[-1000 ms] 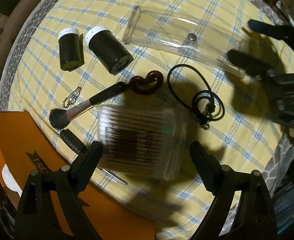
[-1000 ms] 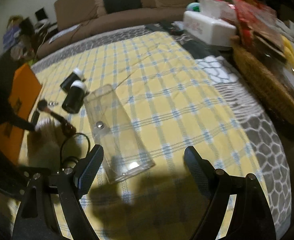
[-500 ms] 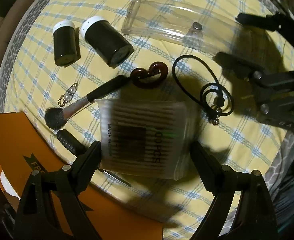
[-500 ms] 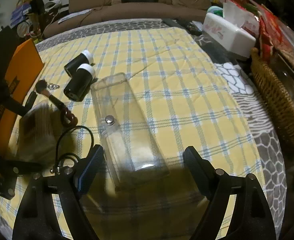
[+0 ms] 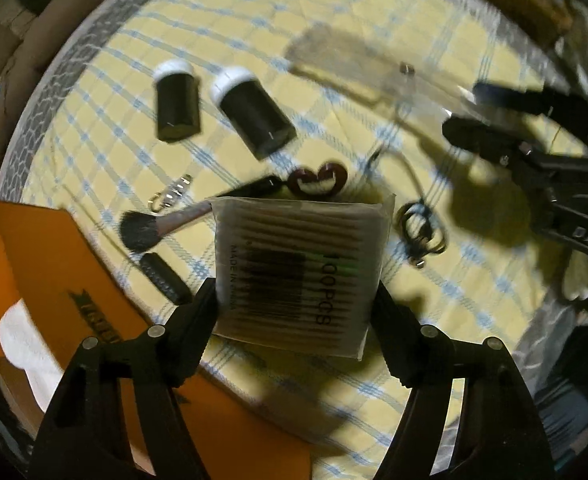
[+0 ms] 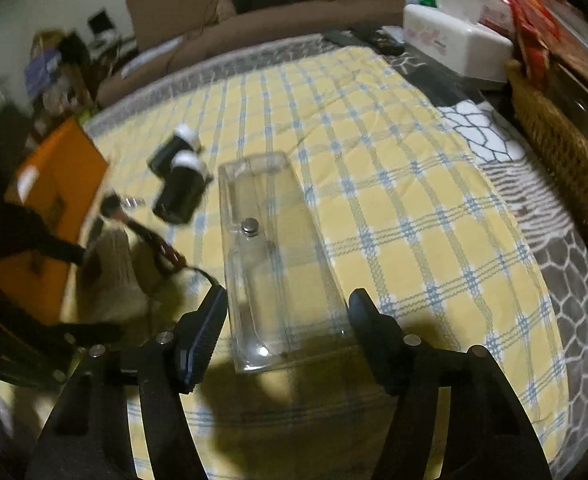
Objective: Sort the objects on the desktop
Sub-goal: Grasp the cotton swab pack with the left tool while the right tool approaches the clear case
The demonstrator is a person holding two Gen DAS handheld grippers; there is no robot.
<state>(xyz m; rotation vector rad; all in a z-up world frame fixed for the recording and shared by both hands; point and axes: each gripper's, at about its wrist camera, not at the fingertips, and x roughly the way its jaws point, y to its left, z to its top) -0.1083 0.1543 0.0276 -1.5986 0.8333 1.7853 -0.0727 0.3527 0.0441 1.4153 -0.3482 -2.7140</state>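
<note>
- Left tool (image 5: 296,304): jaws have just narrowed onto the cotton-swab pack (image 5: 300,270), gripping its sides above the worktop.
- Right tool (image 6: 288,326): jaws have narrowed around the clear case (image 6: 278,264); contact unclear.

I count two dark bottles with white caps, one (image 5: 176,106) beside the other (image 5: 254,114). I see one packet of cotton swabs (image 5: 300,270), one clear plastic case (image 6: 272,254), one makeup brush (image 5: 166,224), one brown hair clip (image 5: 319,179), one black cord (image 5: 420,230), one small pearl pin (image 5: 172,197) and one short black ribbed stick (image 5: 165,278). There is one orange box (image 5: 54,300). Off the yellow checked cloth (image 6: 394,200) I count one white tissue box (image 6: 456,46) and one woven basket (image 6: 562,140).
</note>
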